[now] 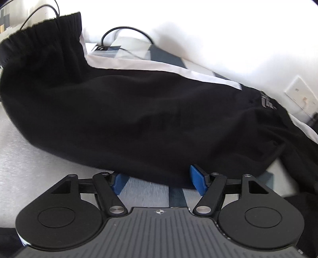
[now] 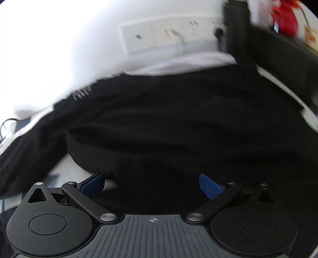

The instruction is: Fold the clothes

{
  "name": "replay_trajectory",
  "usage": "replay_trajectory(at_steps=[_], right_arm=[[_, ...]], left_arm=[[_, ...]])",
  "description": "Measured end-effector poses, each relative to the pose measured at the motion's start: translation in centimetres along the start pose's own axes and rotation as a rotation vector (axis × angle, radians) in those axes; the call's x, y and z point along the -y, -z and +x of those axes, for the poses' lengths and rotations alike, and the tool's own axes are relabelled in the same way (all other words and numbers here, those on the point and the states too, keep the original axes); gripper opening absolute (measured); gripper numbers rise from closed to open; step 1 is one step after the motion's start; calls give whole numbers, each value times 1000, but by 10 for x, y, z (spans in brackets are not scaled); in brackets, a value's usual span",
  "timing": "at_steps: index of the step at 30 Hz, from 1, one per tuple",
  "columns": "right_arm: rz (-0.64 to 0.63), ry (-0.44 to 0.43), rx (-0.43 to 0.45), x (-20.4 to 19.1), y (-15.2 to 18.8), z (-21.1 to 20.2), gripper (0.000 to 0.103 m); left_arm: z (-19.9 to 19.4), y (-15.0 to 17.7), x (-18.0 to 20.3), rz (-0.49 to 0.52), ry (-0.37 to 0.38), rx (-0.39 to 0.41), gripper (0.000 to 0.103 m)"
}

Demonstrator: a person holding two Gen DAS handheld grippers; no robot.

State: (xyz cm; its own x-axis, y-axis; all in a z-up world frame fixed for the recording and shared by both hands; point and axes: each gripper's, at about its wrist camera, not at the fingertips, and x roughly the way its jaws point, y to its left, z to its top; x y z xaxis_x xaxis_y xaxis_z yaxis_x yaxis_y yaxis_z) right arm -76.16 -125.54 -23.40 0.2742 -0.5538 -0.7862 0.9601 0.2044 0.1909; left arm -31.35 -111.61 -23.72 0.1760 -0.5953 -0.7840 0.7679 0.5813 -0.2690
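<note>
A black garment (image 1: 139,111) with a white side stripe (image 1: 159,69) and a ribbed elastic band (image 1: 39,33) at the upper left lies across the surface, filling the left wrist view. My left gripper (image 1: 159,178) is open, its blue pads (image 1: 198,179) at the garment's near edge with the fabric bulging over them. In the blurred right wrist view the same black garment (image 2: 178,123) fills the middle. My right gripper (image 2: 153,185) is open, blue pads (image 2: 210,187) wide apart, dark cloth lying between and over them.
A pale textured surface (image 1: 29,158) lies under the garment. A black cable (image 1: 127,29) and a small device (image 1: 105,48) sit behind it. A white wall socket plate (image 2: 169,37) and a dark upright object (image 2: 236,29) stand at the back; something red (image 2: 284,17) is at the upper right.
</note>
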Motion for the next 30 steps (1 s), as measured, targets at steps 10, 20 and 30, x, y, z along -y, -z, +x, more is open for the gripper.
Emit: replay_trajectory(at_steps=[10,20,30], right_arm=[[-46,22,-44,-41,19,21,102],[-23,-44,-54,-44,4,32,102],[-35,-108,8,-46,14,-6,102]], left_arm=[[12,-58,-4,32,-183,204,3],[27,-49,0,103,-153,85,75],[-49,9,-6,189,-73,114,93]])
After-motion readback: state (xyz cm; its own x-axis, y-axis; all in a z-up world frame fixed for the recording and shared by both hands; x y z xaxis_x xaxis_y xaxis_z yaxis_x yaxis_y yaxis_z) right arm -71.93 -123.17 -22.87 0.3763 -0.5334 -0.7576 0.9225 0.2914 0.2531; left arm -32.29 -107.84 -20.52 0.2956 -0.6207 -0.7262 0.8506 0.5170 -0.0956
